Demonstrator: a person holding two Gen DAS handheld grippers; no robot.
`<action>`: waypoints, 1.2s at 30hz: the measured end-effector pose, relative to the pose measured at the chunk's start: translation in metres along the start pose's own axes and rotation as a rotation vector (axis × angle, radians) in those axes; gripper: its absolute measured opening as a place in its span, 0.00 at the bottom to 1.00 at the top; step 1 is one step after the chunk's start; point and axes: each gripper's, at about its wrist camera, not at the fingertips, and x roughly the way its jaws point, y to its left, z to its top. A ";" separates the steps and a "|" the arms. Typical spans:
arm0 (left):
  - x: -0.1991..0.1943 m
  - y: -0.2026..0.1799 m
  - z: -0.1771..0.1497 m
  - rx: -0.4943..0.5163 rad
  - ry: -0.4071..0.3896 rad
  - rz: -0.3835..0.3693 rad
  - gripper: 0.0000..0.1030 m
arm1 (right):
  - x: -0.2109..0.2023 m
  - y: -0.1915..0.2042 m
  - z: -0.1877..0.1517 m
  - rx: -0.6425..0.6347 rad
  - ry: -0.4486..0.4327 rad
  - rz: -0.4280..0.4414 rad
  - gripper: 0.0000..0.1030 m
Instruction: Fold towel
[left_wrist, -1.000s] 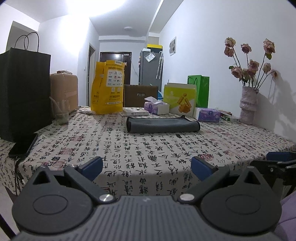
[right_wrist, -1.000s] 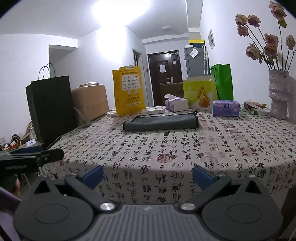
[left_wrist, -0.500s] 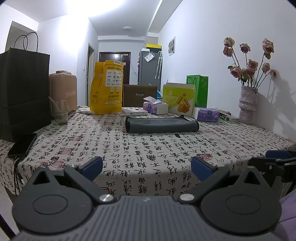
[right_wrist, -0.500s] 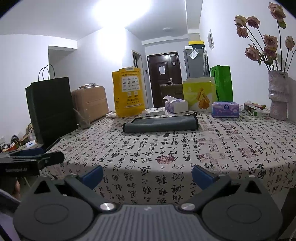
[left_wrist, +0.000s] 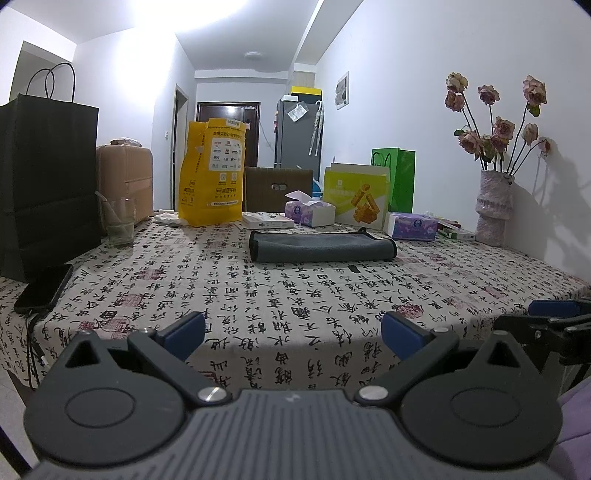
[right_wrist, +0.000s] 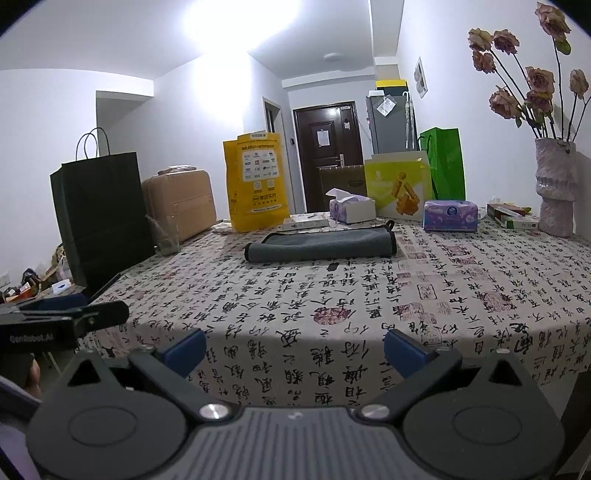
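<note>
A grey towel (left_wrist: 321, 249) lies folded in a long flat band near the far middle of the table; it also shows in the right wrist view (right_wrist: 320, 245). My left gripper (left_wrist: 293, 334) is open and empty, held off the table's near edge, far from the towel. My right gripper (right_wrist: 295, 349) is open and empty, also off the near edge. The right gripper's fingers (left_wrist: 554, 314) show at the right edge of the left wrist view, and the left gripper's fingers (right_wrist: 66, 317) at the left edge of the right wrist view.
The table has a calligraphy-print cloth (left_wrist: 295, 291). On it stand a black paper bag (left_wrist: 48, 184), a glass (left_wrist: 120, 221), a yellow bag (left_wrist: 212, 171), tissue boxes (left_wrist: 310, 212), a vase of flowers (left_wrist: 493, 210) and a phone (left_wrist: 44, 290).
Both grippers have risen slightly and drawn a little toward the table, so more of the tabletop shows. The towel has not moved. Both stay open.
</note>
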 end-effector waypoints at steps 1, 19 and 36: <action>0.000 0.000 0.000 0.000 0.000 0.001 1.00 | 0.000 0.000 0.000 0.000 0.000 0.000 1.00; 0.001 0.001 0.001 0.001 -0.005 0.006 1.00 | 0.000 -0.001 0.000 0.003 -0.002 -0.001 1.00; -0.001 0.000 0.003 0.005 -0.011 0.010 1.00 | -0.001 -0.001 0.001 0.002 -0.013 -0.002 1.00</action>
